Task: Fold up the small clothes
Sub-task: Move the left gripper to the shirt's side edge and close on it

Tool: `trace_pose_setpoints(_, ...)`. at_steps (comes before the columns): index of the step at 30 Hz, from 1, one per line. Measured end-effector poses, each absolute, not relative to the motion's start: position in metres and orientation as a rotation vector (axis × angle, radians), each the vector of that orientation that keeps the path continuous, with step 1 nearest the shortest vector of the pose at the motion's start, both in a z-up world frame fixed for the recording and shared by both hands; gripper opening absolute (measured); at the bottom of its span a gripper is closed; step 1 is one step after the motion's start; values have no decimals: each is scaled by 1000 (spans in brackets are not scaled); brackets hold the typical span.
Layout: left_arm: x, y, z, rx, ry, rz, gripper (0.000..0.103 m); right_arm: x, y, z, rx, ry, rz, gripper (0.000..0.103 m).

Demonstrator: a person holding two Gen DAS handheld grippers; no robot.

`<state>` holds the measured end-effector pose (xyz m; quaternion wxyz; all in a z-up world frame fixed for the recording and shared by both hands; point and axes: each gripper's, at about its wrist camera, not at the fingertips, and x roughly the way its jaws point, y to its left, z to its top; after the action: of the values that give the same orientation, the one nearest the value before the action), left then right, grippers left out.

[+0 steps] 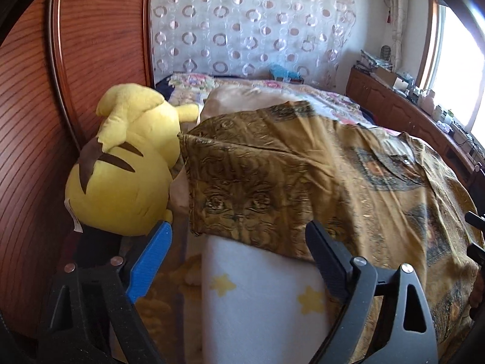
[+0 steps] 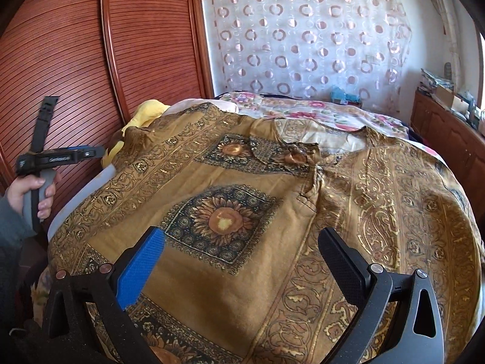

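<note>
Two grippers gaping empty, left gripper (image 1: 239,236) near sleeve edge, right gripper (image 2: 242,242) above brown sunflower-print shirt (image 2: 230,218)

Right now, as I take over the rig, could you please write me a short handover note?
Left tongs: open, empty, by the near sleeve edge of the brown-gold sunflower-print shirt.
Right tongs: open, empty, over the shirt's front.
Shirt lies spread on the bed, one sleeve beside the yellow plush toy.
Done: laid out; no fold visible.
Left: fold sleeves in, then the body.
</note>
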<state>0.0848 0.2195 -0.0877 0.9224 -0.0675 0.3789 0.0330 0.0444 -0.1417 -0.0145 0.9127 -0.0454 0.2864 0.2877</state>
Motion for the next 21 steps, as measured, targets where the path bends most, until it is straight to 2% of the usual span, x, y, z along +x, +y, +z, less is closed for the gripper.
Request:
trace_pose_setpoints(3,100,229,-100,-159,841,74,89,45,-137,-10,-113,573,608,101)
trace_pose_setpoints(9,116,242,-115,-233,912,66,76,44,-127,-9,-133,551,635,101)
trace_pose_setpoints(11,120,246,-118,-264,925,59,65,45,-125,-13,-138,549,643,101)
trace_pose_setpoints(15,121,250,-120,-320,929,18,52,47,-124,-16,-146,551,655,101)
trace_pose_setpoints(17,120,247,-119,-316,922,-1,39,49,-125,-17,-148,553,655,101)
trace_pose_setpoints(18,119,243,-117,-297,917,3,37,49,-125,-17,-146,554,655,101)
trace_pose_setpoints(20,117,235,-111,-213,902,42,19,51,-124,-17,-144,557,653,101)
trace_pose_setpoints(21,116,231,-108,-167,891,54,16,52,-124,-16,-143,558,651,101)
